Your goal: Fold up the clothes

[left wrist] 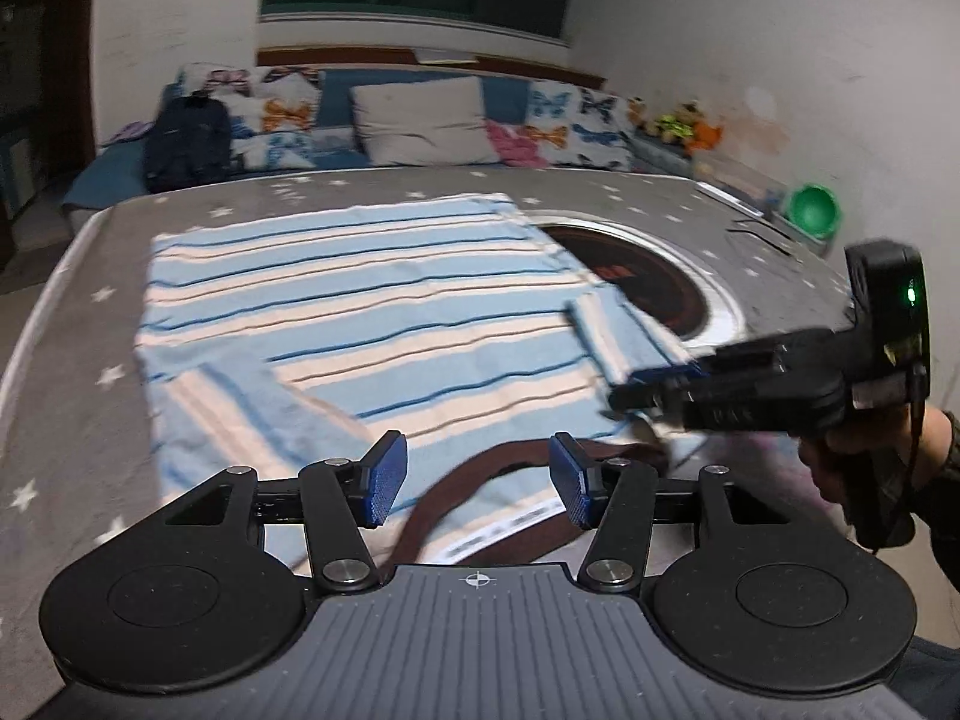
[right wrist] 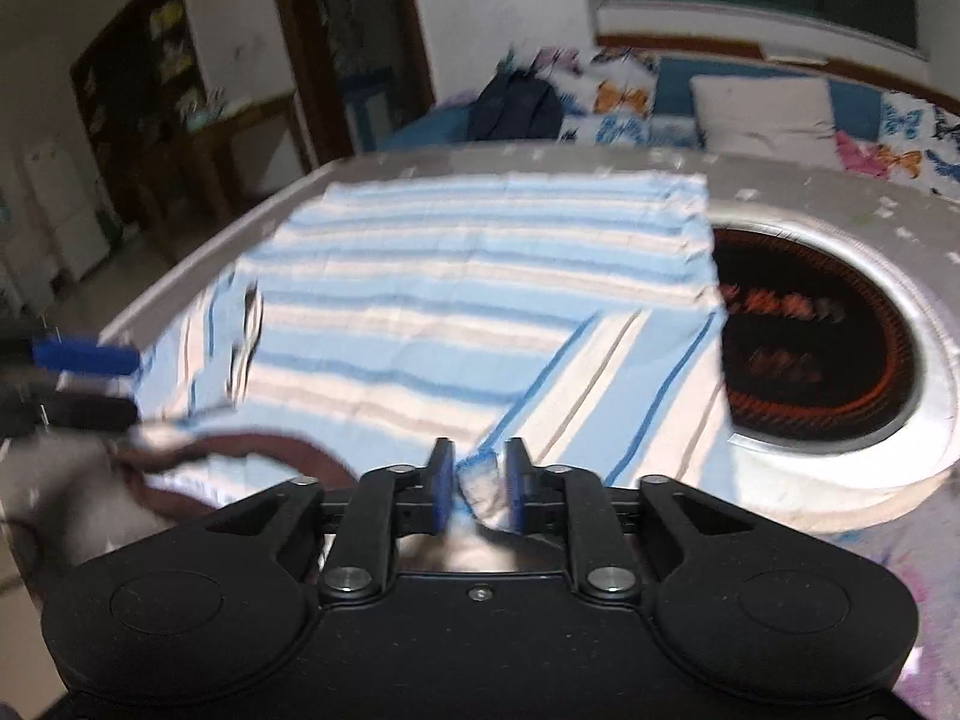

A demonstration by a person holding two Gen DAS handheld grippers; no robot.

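A light blue, white and tan striped shirt [left wrist: 360, 300] [right wrist: 450, 276] with a brown collar [left wrist: 456, 492] lies spread on the grey star-patterned table cover [left wrist: 78, 360]. My left gripper [left wrist: 480, 480] hovers open over the collar with nothing between its blue pads; in the right wrist view the left gripper [right wrist: 120, 384] shows at the left edge. The right sleeve [right wrist: 600, 372] lies folded diagonally across the shirt. My right gripper [right wrist: 479, 483] [left wrist: 630, 393] stands partly open, and the crumpled sleeve end [right wrist: 480, 480] sits loosely between its pads.
A round dark burner with a silver rim [left wrist: 648, 282] [right wrist: 810, 348] is set into the table right of the shirt. Behind are butterfly cushions [left wrist: 276, 114], a grey pillow [left wrist: 420, 120], a dark backpack [left wrist: 186, 138] and a green bowl [left wrist: 813, 210]. The table edge curves at left.
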